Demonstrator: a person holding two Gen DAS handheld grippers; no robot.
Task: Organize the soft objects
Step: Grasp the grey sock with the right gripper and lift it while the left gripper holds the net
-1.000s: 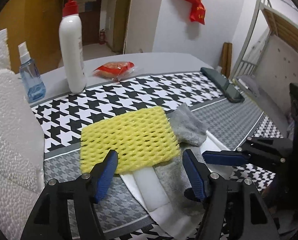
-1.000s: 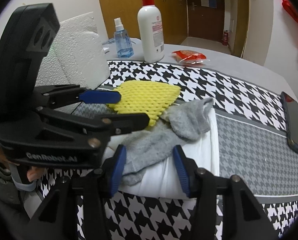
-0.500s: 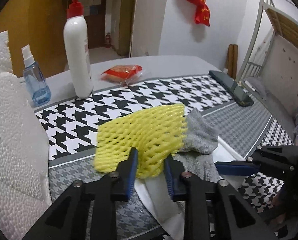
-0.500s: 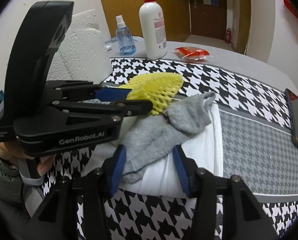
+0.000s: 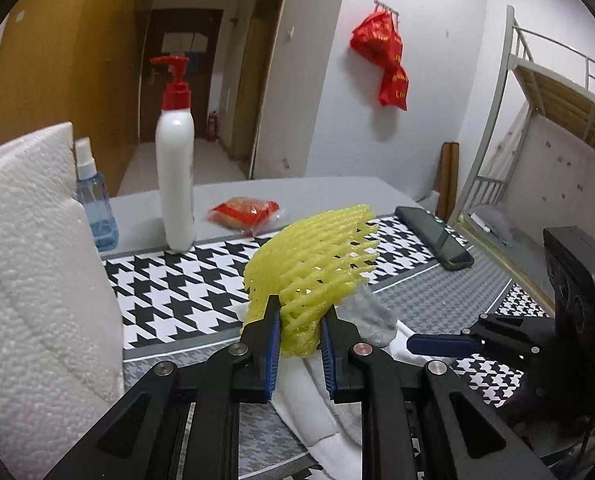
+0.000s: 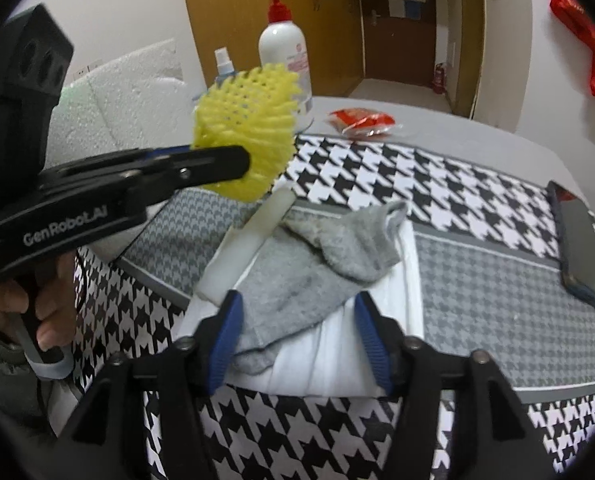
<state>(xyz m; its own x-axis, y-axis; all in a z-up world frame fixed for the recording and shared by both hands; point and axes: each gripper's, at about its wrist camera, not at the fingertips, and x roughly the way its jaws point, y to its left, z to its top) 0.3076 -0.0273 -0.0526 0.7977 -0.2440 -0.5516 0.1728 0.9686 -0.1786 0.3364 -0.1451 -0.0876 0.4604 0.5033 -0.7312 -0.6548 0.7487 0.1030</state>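
Over on the left, our left tongs are closing, clenched on the near edge of the yellow foam mesh sleeve, which stands up clear of the houndstooth-patterned table. Moving right, the grey fabric sock lies on the folded white cloth, its long axis slanting away to the right. Our right tongs are opening around its near end, pads not pressing, so that hand looks nearer for the pick.
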